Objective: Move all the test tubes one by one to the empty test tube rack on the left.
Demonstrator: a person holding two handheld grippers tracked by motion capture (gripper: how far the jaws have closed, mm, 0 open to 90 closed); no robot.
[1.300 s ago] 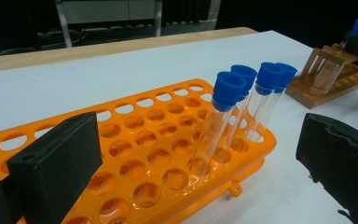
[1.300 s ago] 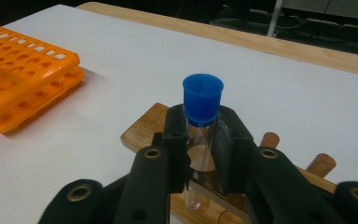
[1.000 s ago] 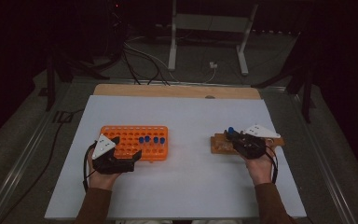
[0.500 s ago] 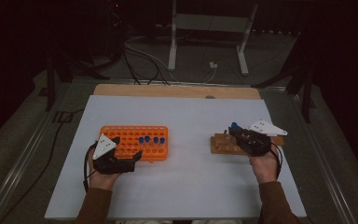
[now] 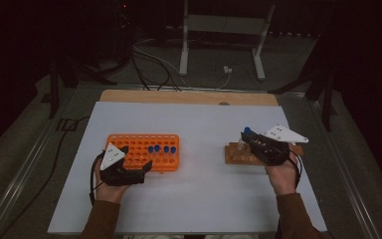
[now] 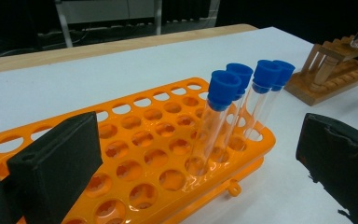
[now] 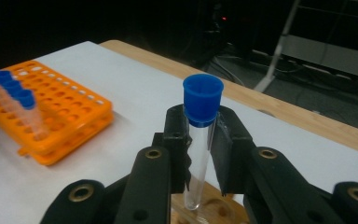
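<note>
Lifting since 1 second ago, my right tongs (image 7: 200,154) grip a blue-capped test tube (image 7: 199,154) upright, its bottom just above the wooden rack (image 5: 238,154). My left tongs (image 5: 134,167) hold nothing, jaws wide beside the orange rack (image 6: 168,154) holding 4 capped tubes (image 6: 235,107) on the counter (image 5: 199,194).
</note>
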